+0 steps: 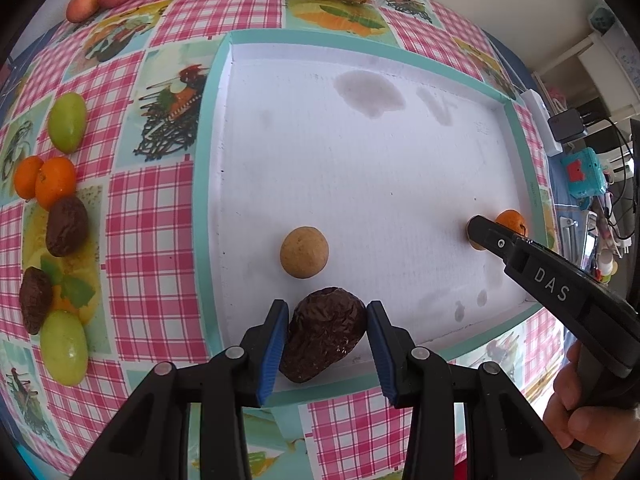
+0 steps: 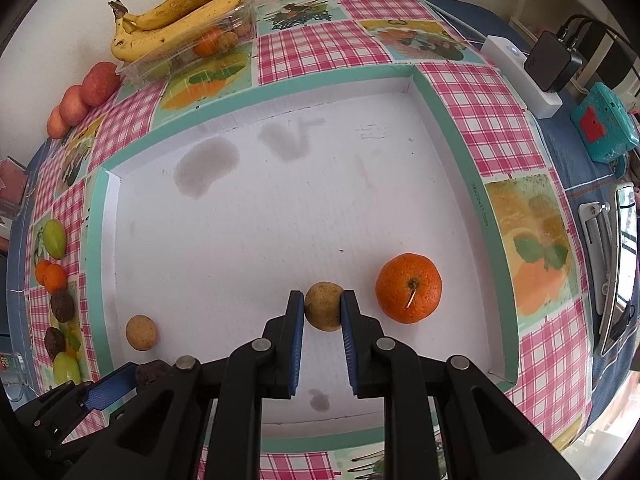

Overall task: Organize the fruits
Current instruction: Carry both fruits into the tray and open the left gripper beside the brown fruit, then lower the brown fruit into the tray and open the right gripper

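Note:
A white tray with a teal rim (image 1: 208, 160) (image 2: 460, 128) lies on the checked tablecloth. In the left wrist view my left gripper (image 1: 327, 308) is shut on a dark brown wrinkled fruit (image 1: 324, 340) just inside the tray's near edge, with both blue pads against its sides. A round tan fruit (image 1: 304, 253) (image 2: 141, 332) rests on the tray just beyond it. My right gripper (image 2: 322, 296) is shut on a small brownish fruit (image 2: 324, 312) on the tray floor. A stemmed orange (image 2: 409, 288) (image 1: 512, 220) sits right beside it.
Left of the tray lie green fruits (image 1: 67, 122), mandarins (image 1: 54, 182) and two more dark fruits (image 1: 66, 226). At the back are reddish fruits (image 2: 96, 84) and bananas (image 2: 180, 12) on a clear box. A power strip (image 2: 520, 76) and a teal device (image 2: 604, 128) sit right.

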